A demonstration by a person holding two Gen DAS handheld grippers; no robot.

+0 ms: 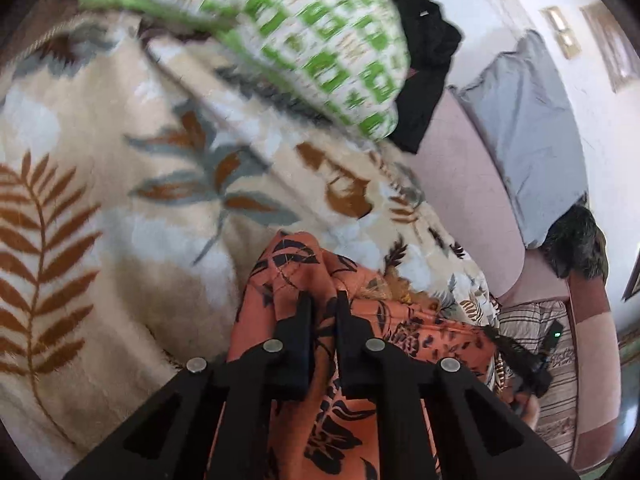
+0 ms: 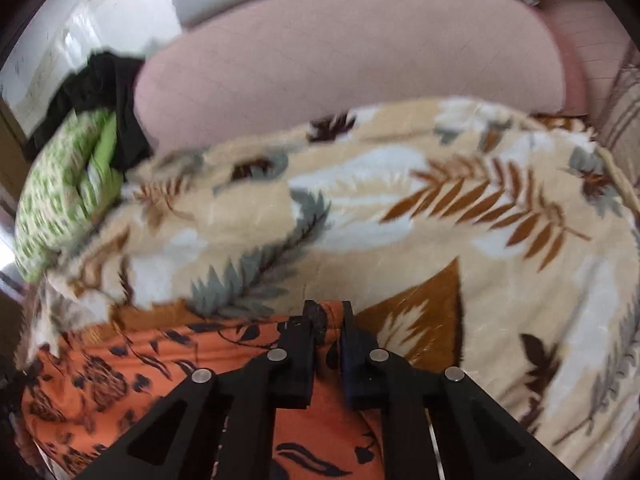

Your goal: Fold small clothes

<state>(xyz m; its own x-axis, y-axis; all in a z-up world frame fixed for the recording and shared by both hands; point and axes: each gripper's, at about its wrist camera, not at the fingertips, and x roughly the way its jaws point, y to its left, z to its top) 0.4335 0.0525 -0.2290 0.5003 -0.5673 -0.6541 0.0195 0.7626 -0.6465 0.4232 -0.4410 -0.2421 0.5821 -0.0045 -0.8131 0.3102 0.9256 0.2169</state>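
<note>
An orange garment with a black floral print [image 1: 288, 272] lies bunched on a cream blanket with leaf patterns [image 1: 120, 160]. My left gripper [image 1: 323, 300] is shut on a raised fold of this orange garment, the cloth pinched between its black fingers. In the right wrist view the same orange garment [image 2: 120, 364] spreads to the lower left, and my right gripper [image 2: 328, 308] is shut on its edge, a bunched bit of cloth held at the fingertips. In the left wrist view, the right gripper [image 1: 528, 368] shows at the lower right, beside the cloth's far end.
A green-and-white patterned cloth [image 1: 300, 32] and a dark garment [image 1: 428, 72] lie at the blanket's far side. A pink sofa cushion [image 2: 340, 64] and a grey pillow [image 1: 532, 128] stand behind. The leaf blanket [image 2: 400, 220] covers the working surface.
</note>
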